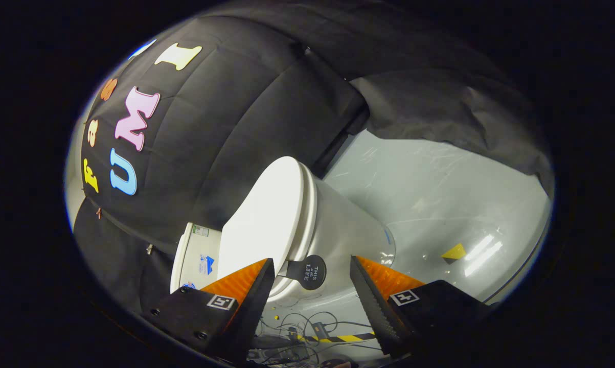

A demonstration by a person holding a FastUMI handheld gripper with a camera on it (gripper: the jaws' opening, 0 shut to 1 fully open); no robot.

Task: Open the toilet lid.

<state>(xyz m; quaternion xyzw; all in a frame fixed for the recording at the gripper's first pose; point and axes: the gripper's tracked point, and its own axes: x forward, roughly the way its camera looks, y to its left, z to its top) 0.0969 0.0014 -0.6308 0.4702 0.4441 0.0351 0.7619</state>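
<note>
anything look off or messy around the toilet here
A tangle of loose cables lies on the floor below the toilet, by a striped strip. The lid is down, its round black tab between the open gripper fingers. Nothing looks spilled or broken.

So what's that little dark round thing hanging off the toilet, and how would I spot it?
Find the white toilet, its lid closed. At the lid's front edge a small black round tab sticks out, between the open gripper's fingers. It is the one dark piece on the white toilet.
</note>
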